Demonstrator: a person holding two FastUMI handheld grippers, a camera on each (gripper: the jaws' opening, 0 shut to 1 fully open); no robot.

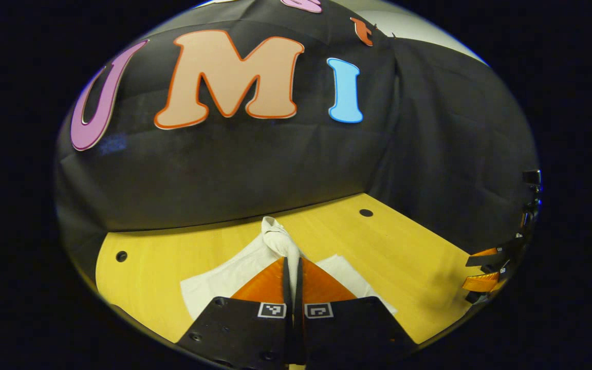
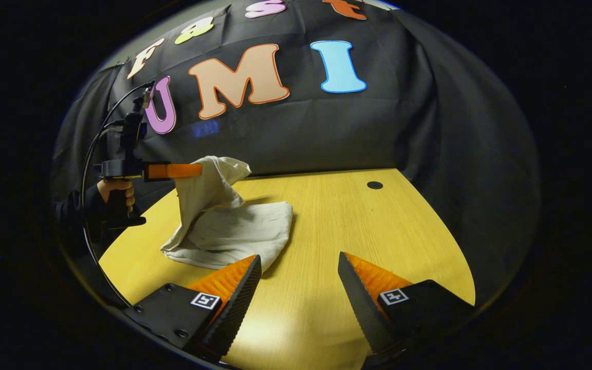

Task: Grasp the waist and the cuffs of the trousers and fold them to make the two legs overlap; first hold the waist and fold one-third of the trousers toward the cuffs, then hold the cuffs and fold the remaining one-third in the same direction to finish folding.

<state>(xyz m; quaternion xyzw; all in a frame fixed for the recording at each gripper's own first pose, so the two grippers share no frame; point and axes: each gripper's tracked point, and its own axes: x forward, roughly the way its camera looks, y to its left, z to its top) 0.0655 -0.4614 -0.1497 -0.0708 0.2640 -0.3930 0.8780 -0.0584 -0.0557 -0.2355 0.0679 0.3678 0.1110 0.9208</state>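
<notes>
bare table [image 2: 327, 226] right of the trousers [image 2: 234, 231], booth wall behind

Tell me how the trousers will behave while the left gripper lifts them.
Likely floppy: the trousers drape from the left gripper, which is shut on a bunched edge. Probably light: one pinch holds up the raised part. The rest lies on the table and may drag or unfold if pulled.

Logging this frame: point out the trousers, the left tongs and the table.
trousers [image 2: 234, 231], right gripper view, flat folded part.
left tongs [image 2: 201, 170], right gripper view, tips pinching lifted cloth.
table [image 2: 378, 231], right gripper view, bare top.
</notes>
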